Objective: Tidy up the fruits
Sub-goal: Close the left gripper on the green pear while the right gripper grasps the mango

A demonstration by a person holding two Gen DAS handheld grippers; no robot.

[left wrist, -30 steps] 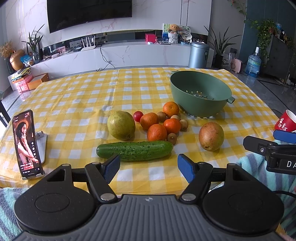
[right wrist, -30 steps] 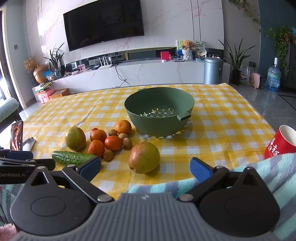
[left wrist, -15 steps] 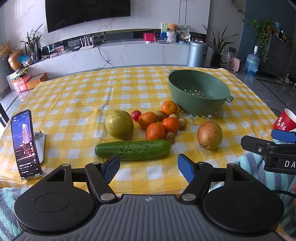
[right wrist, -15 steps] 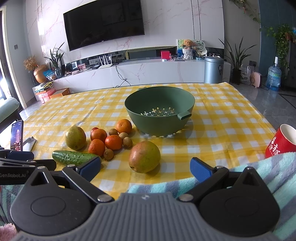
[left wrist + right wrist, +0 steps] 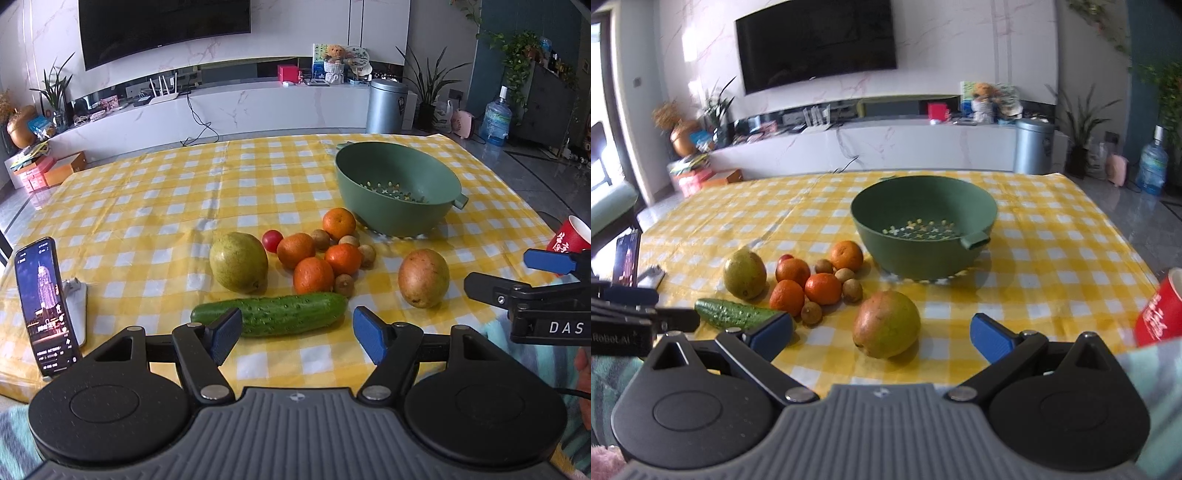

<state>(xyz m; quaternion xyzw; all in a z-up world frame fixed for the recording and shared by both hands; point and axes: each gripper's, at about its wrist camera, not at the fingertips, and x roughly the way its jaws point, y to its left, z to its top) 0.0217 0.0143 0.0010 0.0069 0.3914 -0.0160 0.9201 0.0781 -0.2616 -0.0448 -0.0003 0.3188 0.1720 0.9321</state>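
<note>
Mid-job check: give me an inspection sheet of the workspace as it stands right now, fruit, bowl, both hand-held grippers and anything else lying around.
Surface: table with a yellow checked cloth, flat.
Job's things: green bowl holds no fruit; four oranges, a pear, a mango, a cucumber, a small red fruit and small brown fruits lie on the cloth in front of it.
Clutter: phone propped upright at the left, red cup at the right edge.
Grippers: left hand-held gripper closing slightly, nothing between its jaws; right hand-held gripper open, empty.
Cables: nothing seen on the table.
Surroundings: television, grey bin, water bottle.
</note>
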